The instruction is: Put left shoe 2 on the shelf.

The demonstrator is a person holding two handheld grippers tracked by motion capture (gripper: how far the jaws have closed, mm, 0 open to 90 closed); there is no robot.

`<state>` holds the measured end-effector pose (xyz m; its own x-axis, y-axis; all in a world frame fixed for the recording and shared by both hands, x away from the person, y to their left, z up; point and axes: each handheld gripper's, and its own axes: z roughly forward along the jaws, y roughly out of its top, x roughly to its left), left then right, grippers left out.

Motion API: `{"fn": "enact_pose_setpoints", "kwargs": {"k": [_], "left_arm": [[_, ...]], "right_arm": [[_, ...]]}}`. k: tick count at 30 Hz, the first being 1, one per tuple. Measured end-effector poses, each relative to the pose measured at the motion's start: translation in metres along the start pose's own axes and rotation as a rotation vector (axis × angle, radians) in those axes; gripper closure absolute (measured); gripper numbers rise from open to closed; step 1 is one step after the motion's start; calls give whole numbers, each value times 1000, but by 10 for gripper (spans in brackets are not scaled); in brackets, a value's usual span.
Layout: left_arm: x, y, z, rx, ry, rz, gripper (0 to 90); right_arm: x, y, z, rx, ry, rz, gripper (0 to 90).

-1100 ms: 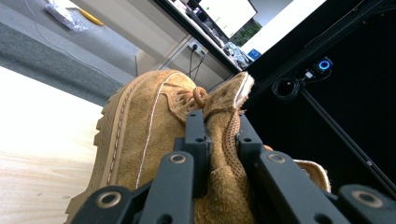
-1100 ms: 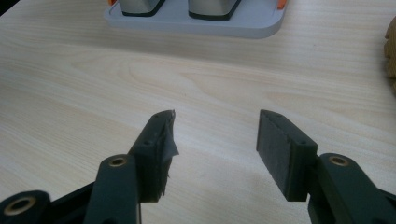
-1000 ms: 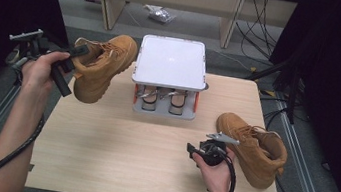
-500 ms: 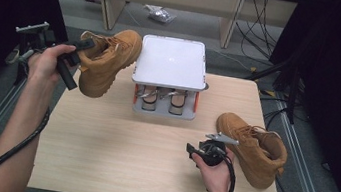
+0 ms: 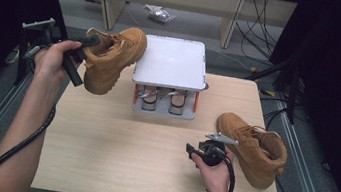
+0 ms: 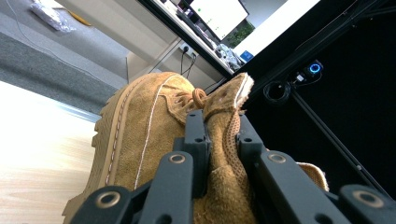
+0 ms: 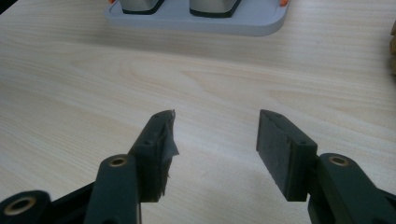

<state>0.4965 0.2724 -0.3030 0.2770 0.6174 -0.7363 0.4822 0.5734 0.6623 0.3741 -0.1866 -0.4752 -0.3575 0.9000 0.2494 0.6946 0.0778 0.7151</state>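
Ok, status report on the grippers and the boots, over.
Left gripper shut on lifted boot, clamped at its collar, off the table. Right gripper open, empty, low over the table. Second boot lying beside it. White-topped stand next to lifted boot.

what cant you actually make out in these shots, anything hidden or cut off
- Grey two-tier rack, high view: its white top plate covers most of the two items on the lower shelf.
- Lifted tan suede boot, left gripper view: the left gripper, shut on its collar, hides the heel; the bottom edge cuts it off.
- Second tan boot, right gripper view: a sliver at the right edge.
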Motion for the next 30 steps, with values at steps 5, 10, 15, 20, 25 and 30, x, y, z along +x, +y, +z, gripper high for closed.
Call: {"fn": "enact_pose_setpoints", "kwargs": {"k": [5, 10, 15, 20, 25, 30], "left_arm": [[-3, 2, 3, 4, -3, 1, 799], [-8, 3, 7, 4, -2, 9, 798], [-10, 4, 11, 14, -14, 7, 798], [-12, 5, 16, 13, -14, 1, 798], [-14, 5, 20, 16, -10, 5, 797], [-16, 5, 23, 22, -8, 5, 797]], "right_arm": [[-2, 0, 1, -3, 3, -15, 472], [-1, 0, 0, 8, -7, -18, 472], [-2, 0, 1, -3, 4, -13, 472], [-2, 0, 0, 5, -3, -18, 472], [-1, 0, 0, 10, -3, -6, 472], [-1, 0, 0, 10, -4, -6, 472]]}}
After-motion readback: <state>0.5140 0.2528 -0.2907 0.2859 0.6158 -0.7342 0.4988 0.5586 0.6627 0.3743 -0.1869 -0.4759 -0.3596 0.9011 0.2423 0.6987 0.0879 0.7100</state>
